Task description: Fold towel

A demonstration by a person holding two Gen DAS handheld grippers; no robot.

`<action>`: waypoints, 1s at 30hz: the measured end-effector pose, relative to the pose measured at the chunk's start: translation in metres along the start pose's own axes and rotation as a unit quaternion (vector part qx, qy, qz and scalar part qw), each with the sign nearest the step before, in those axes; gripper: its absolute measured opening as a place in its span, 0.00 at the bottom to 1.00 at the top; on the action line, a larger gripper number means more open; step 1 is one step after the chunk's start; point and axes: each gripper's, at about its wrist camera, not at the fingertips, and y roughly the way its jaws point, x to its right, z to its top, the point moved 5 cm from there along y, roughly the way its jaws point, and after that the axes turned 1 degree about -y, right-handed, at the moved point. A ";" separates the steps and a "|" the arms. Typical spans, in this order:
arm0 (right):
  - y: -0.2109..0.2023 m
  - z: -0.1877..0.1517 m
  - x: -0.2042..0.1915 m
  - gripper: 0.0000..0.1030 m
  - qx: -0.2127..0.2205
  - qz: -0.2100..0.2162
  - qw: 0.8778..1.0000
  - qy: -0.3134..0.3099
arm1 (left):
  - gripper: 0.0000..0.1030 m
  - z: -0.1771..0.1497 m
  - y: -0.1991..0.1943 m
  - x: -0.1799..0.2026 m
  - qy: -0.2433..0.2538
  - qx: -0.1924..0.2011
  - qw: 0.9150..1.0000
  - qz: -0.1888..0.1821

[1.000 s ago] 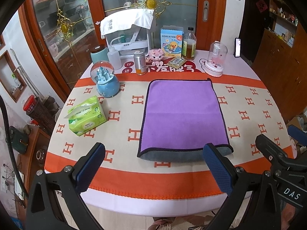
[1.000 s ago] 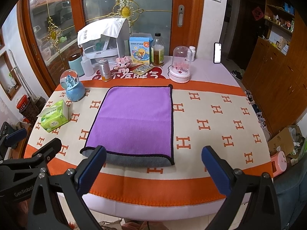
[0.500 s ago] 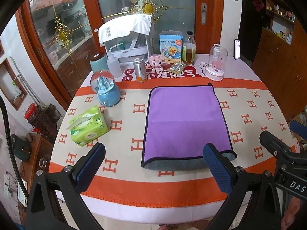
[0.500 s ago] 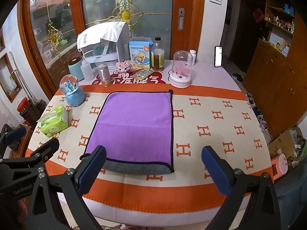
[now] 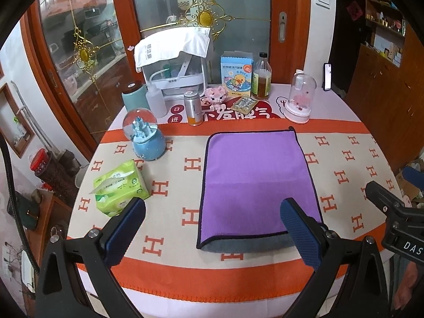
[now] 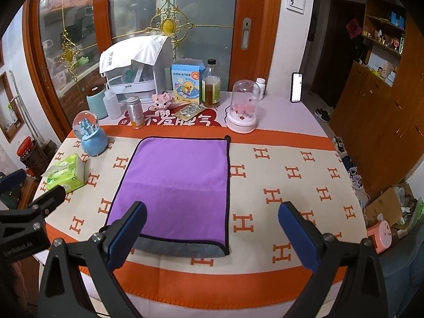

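A purple towel [image 5: 255, 182] with a dark hem lies folded flat on the table, its grey underside showing along the near edge; it also shows in the right wrist view [image 6: 180, 185]. My left gripper [image 5: 212, 232] is open and empty, held above the table's near edge, left of the towel's near edge. My right gripper [image 6: 212, 234] is open and empty, above the near edge at the towel's near right corner. Both are off the towel.
A green tissue pack [image 5: 119, 188] and a blue snow globe [image 5: 144, 139] stand left of the towel. Bottles, a can [image 5: 194, 108], a duck box, a glass dome [image 5: 299, 100] and a white appliance line the far side. The orange-patterned tablecloth [image 6: 291, 175] lies bare right of the towel.
Both grippers have drawn back and up from the table; the towel looks smaller and farther. The towel has not moved.
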 end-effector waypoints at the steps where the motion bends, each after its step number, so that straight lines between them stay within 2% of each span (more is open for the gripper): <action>1: 0.001 0.001 0.000 0.97 0.000 0.000 1.000 -0.001 | 0.98 0.000 0.002 0.000 -0.001 -0.003 1.000 -0.004; 12: 0.033 -0.003 0.004 0.97 -0.020 0.007 1.000 -0.004 | 0.97 -0.009 0.041 -0.006 -0.001 -0.025 0.999 -0.039; 18: 0.063 -0.023 0.010 0.97 -0.041 0.023 0.999 -0.006 | 0.97 -0.027 0.074 -0.005 0.044 -0.031 0.998 -0.020; 21: 0.077 -0.033 0.012 0.97 -0.050 0.028 0.998 -0.011 | 0.97 -0.040 0.095 -0.002 0.067 -0.036 0.996 -0.037; 24: 0.091 -0.045 0.014 0.97 -0.061 0.031 0.997 -0.017 | 0.97 -0.054 0.116 -0.005 0.066 -0.048 0.995 -0.056; 30: 0.119 -0.069 0.016 0.88 -0.091 0.037 0.994 -0.038 | 0.97 -0.071 0.142 -0.008 0.071 -0.069 0.993 -0.064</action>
